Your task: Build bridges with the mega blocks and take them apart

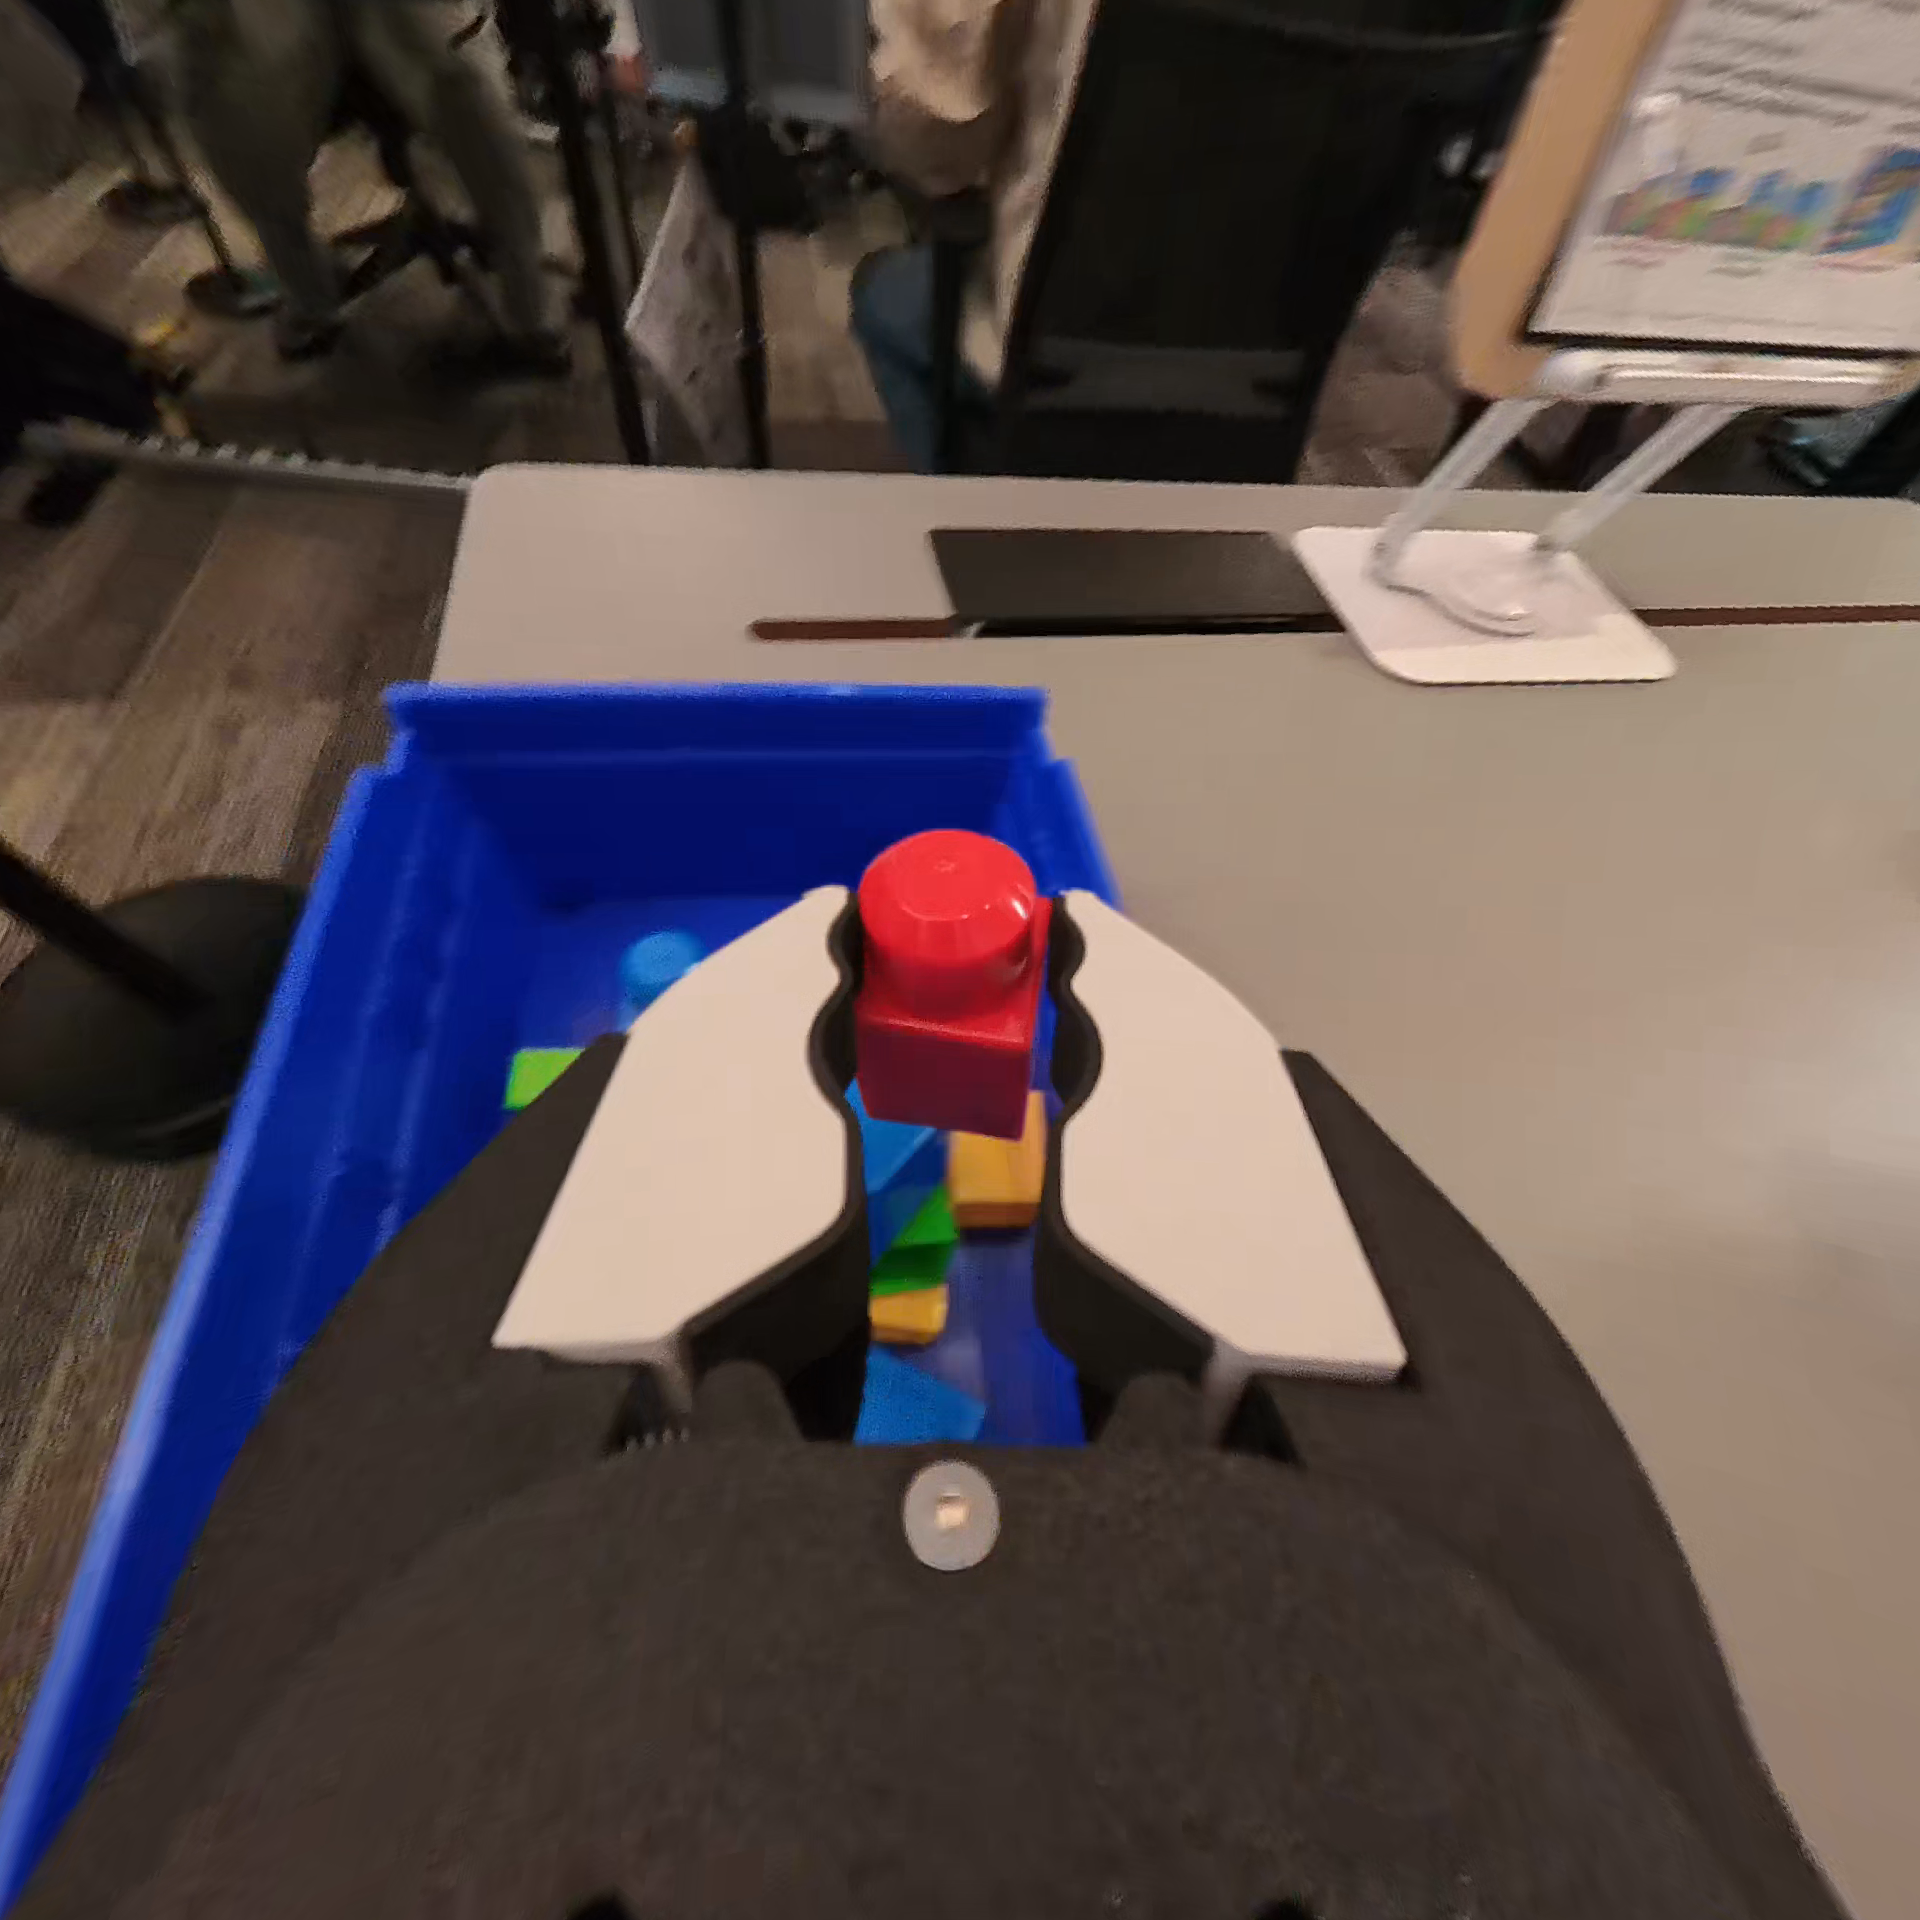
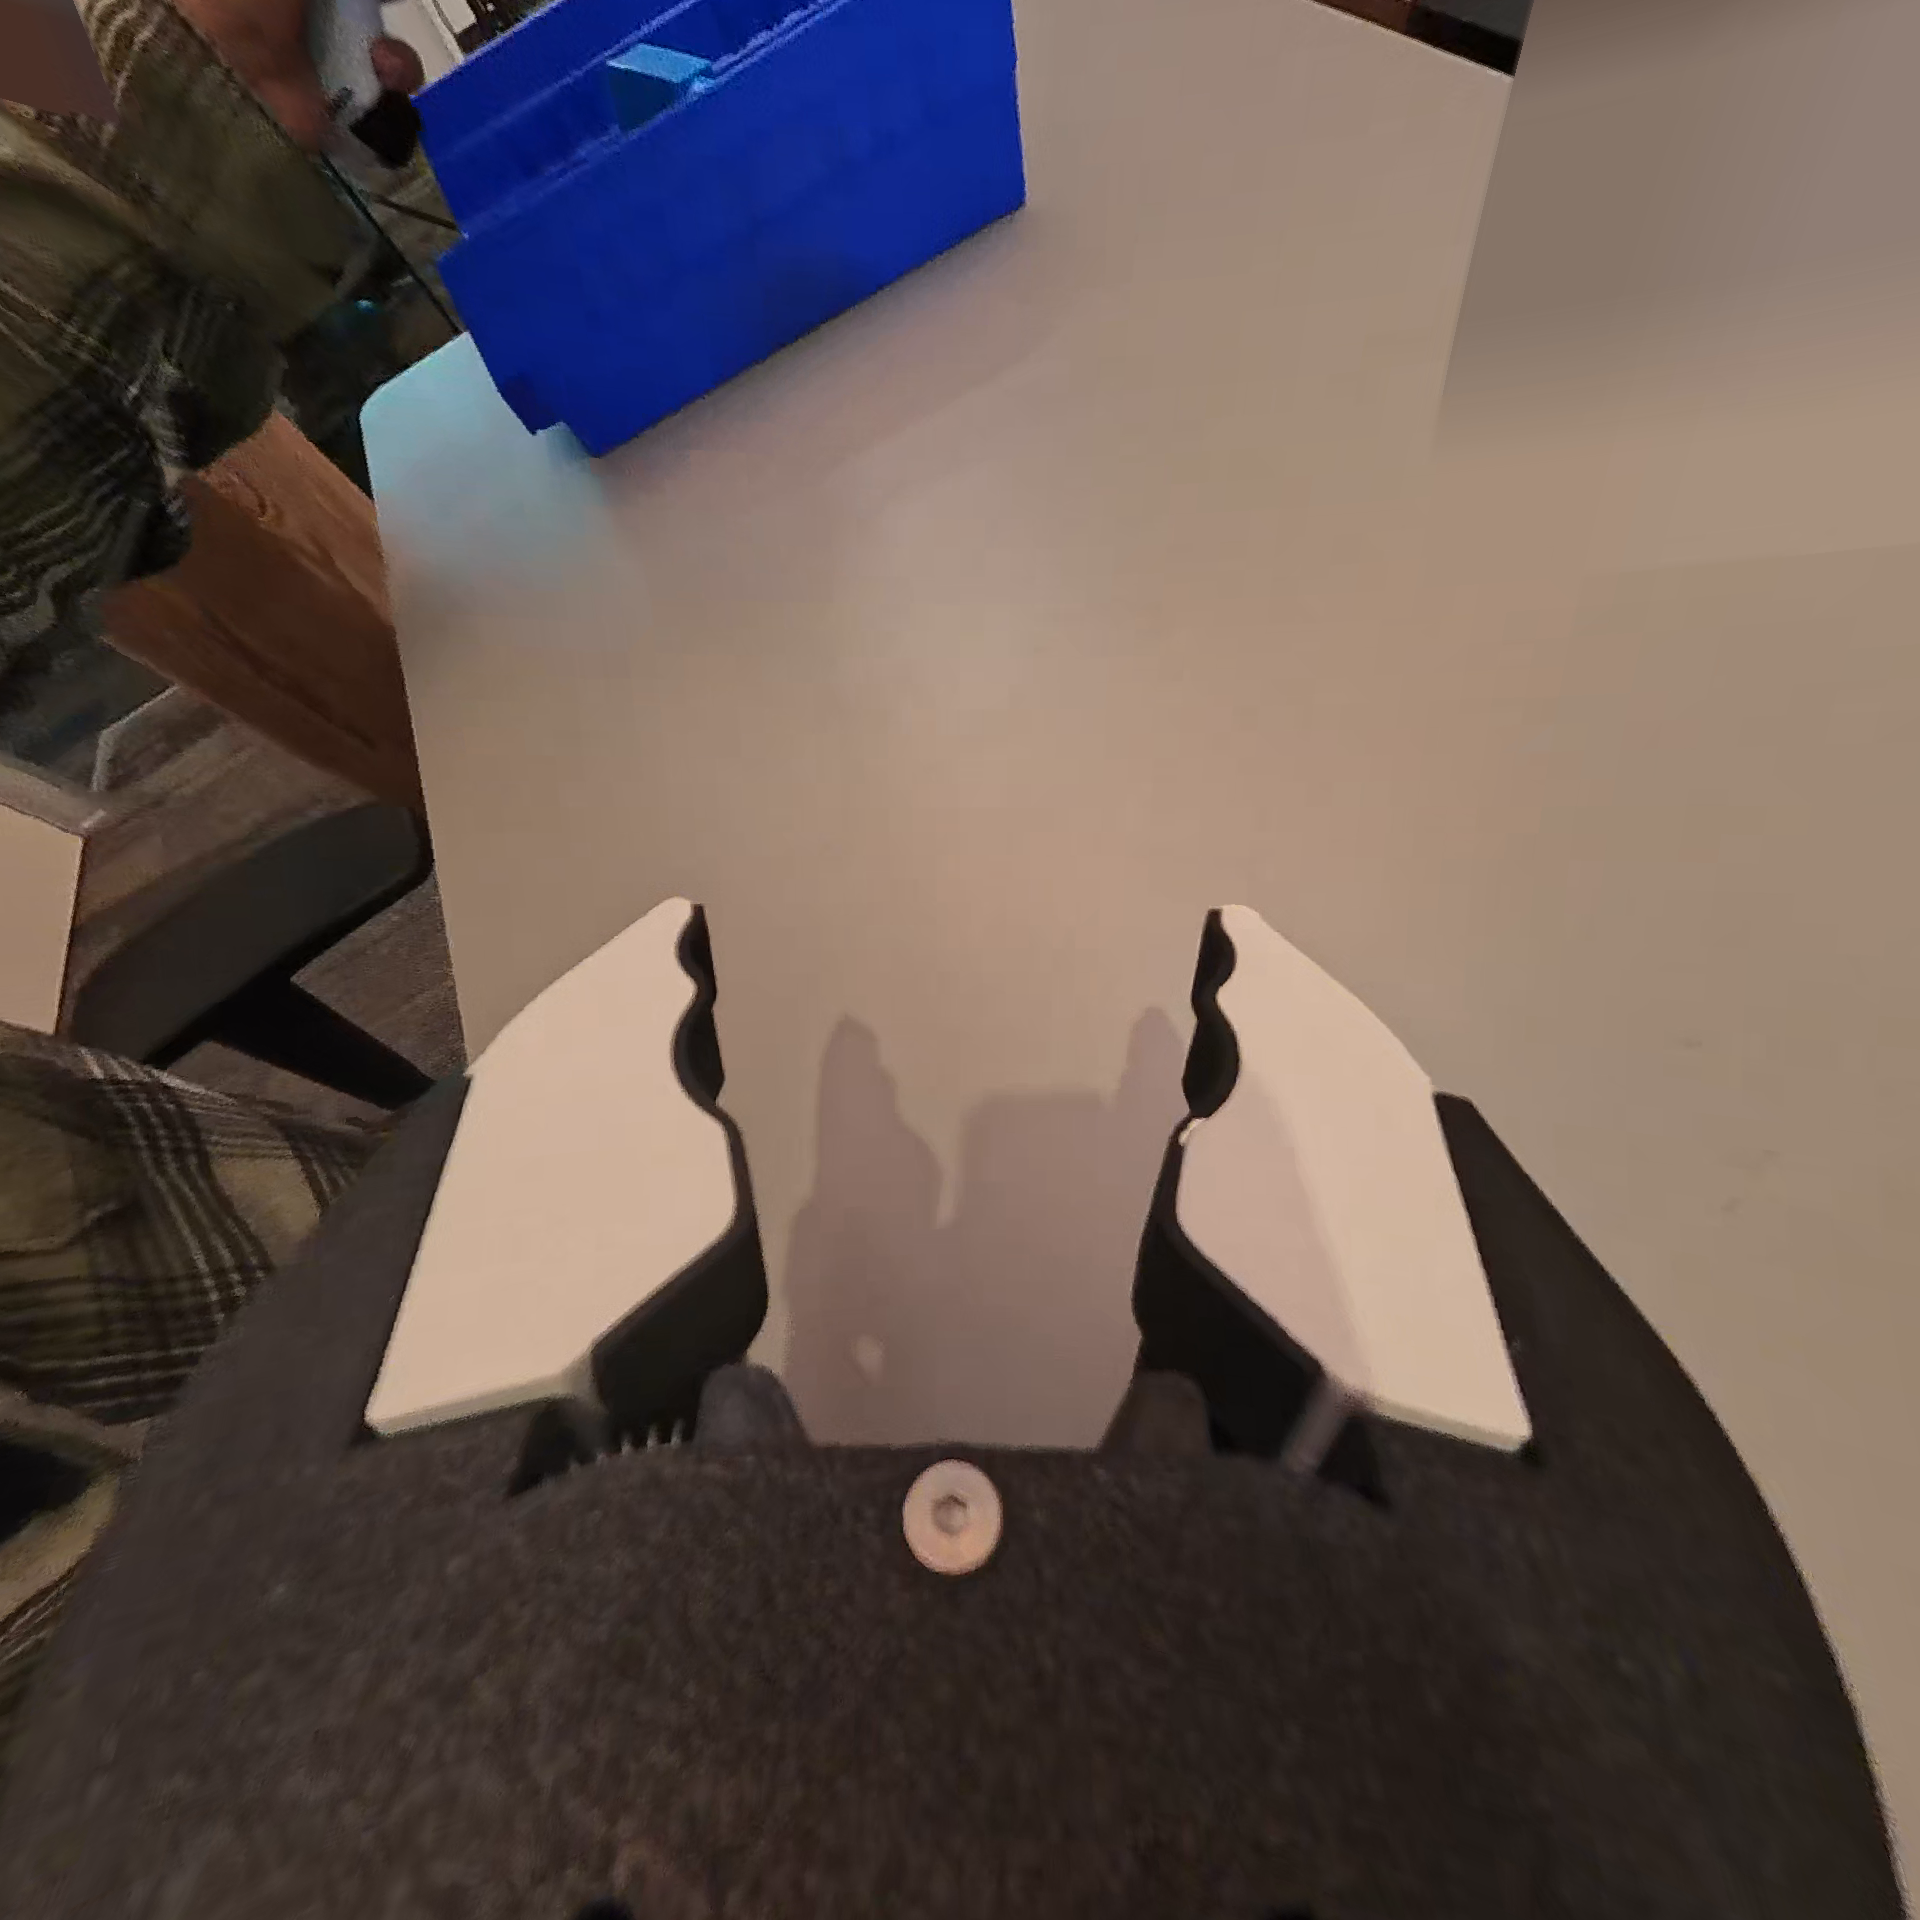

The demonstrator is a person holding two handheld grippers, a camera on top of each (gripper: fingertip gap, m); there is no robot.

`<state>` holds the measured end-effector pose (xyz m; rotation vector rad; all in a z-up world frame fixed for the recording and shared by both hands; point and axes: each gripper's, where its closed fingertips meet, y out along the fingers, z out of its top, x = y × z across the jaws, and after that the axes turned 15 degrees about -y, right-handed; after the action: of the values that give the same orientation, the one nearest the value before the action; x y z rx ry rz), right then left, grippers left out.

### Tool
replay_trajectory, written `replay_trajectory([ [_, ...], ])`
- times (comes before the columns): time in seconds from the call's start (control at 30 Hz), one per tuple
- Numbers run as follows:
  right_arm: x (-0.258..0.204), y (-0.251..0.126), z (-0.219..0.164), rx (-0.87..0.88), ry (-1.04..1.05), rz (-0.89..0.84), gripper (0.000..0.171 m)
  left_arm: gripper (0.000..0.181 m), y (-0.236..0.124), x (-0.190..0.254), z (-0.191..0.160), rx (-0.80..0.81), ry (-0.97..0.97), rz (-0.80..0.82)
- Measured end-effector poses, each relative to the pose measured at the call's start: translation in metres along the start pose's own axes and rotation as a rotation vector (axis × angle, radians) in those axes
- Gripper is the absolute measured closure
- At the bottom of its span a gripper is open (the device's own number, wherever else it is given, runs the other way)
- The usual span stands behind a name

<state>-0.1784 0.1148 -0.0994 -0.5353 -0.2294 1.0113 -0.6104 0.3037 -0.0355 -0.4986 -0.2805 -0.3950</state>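
Note:
My left gripper (image 1: 948,935) is shut on a red one-stud block (image 1: 951,997) and holds it above the blue bin (image 1: 717,717). Inside the bin lie several loose blocks: a blue one (image 1: 661,961), a green one (image 1: 540,1075), an orange one (image 1: 997,1174) and more between my fingers. My right gripper (image 2: 951,920) is open and empty, low over the bare grey table (image 2: 1039,675). The blue bin also shows in the right wrist view (image 2: 727,229), far ahead near the table's left corner, with a blue block (image 2: 649,83) sticking up in it.
A white stand with a printed sheet (image 1: 1486,603) and a black cable hatch (image 1: 1122,577) sit at the table's far side. The table's left edge runs beside the bin. A person in a plaid sleeve (image 2: 125,312) is at the left. Chairs and people stand beyond the table.

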Motion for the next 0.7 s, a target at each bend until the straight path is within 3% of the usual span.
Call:
replay_trajectory([
  [0.17,0.001,-0.009,0.002,0.013,-0.008,-0.017,0.088,0.147,0.012,-0.049,-0.018,-0.105,-0.094,0.06],
  [0.4,0.002,-0.008,-0.002,0.007,0.003,-0.01,0.087,0.147,0.022,-0.06,-0.018,-0.129,-0.141,0.091],
  [0.57,0.003,-0.007,-0.003,0.007,0.008,-0.004,0.085,0.12,0.011,-0.06,0.011,-0.043,-0.165,0.106],
  [0.7,0.003,-0.005,-0.005,0.004,0.013,0.007,0.086,0.113,0.003,-0.037,0.029,-0.026,-0.17,0.036],
])
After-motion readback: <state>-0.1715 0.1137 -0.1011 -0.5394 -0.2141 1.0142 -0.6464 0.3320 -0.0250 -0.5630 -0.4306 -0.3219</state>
